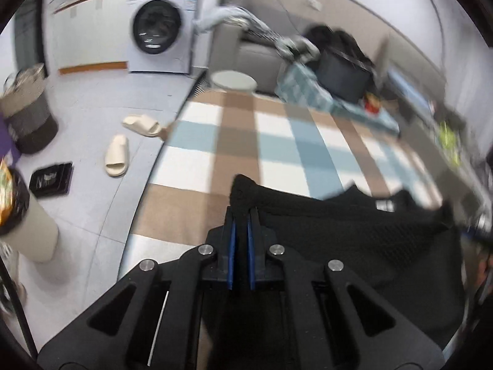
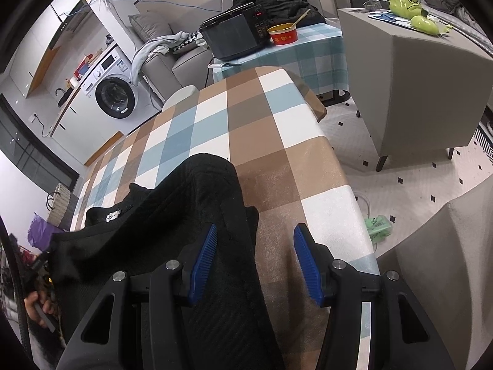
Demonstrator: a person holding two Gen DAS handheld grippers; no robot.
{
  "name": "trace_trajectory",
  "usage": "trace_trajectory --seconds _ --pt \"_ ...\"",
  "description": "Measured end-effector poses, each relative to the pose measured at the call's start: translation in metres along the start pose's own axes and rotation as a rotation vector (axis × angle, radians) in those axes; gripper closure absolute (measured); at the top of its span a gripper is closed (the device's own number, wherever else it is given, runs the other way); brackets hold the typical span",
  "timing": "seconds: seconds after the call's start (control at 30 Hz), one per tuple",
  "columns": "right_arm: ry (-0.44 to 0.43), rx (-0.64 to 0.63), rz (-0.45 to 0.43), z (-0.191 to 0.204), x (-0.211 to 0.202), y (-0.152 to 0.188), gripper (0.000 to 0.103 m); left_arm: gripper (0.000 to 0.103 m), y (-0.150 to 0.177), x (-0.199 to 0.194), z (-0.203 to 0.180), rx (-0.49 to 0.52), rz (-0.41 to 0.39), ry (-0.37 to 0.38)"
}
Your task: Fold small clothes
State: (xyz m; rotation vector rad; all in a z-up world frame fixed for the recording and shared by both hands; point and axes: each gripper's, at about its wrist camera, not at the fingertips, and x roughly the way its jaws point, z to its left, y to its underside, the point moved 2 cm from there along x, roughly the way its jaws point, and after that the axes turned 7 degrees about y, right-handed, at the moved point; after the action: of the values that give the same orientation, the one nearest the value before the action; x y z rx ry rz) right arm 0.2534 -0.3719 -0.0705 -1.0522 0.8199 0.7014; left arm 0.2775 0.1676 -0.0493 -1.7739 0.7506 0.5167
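Slippers [image 1: 129, 141], two cream ones, lie on the grey floor at the far left of my left wrist view, with a washing machine [image 1: 158, 35] standing behind them against the wall. Moving right, my left gripper [image 1: 242, 215] has its jaws closed together on the near corner of the black garment [image 1: 339, 225]; the fabric bunches up just ahead of the blue pads [image 1: 233, 240]. The garment spreads rightward over the checked tablecloth [image 1: 240, 129] of brown, blue and white squares. This view is blurred.

In the right wrist view, a hand [image 2: 37, 306] shows at the lower left edge, beside the garment [image 2: 160, 215], which lies on the near left part of the cloth [image 2: 277, 141], one sleeve-like length reaching up and away. My right gripper [image 2: 254, 240] stands open: its left pad [image 2: 201, 262] sits over the black fabric, its right pad [image 2: 308, 265] over bare cloth, neither pressing. Further right stands a grey side table [image 2: 416, 77].
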Motion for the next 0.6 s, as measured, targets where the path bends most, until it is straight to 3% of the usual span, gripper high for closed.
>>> trace_trajectory --seconds 0.1,0.17,0.3,0.37,0.47,0.6 --pt "-0.004 0.003 0.003 0.001 0.003 -0.001 0.050 0.097 0.000 0.010 0.021 -0.082 0.038 -0.002" --pt "-0.006 0.001 0.002 0.003 0.004 -0.001 0.050 0.097 0.003 0.018 0.029 -0.126 0.063 -0.045" --pt "-0.012 -0.004 0.000 0.007 0.007 -0.003 0.050 0.092 0.008 0.023 0.032 -0.140 0.088 -0.027" --pt "-0.024 0.003 0.000 0.009 0.011 -0.007 0.050 0.085 0.007 0.022 0.028 -0.114 0.089 -0.027" --pt "-0.041 -0.014 -0.006 0.019 0.015 -0.012 0.050 0.062 0.009 0.021 0.023 -0.095 0.083 -0.036" --pt "-0.028 -0.072 -0.031 0.034 0.018 -0.017 0.050 0.055 0.014 0.012 0.015 -0.079 0.078 -0.036"
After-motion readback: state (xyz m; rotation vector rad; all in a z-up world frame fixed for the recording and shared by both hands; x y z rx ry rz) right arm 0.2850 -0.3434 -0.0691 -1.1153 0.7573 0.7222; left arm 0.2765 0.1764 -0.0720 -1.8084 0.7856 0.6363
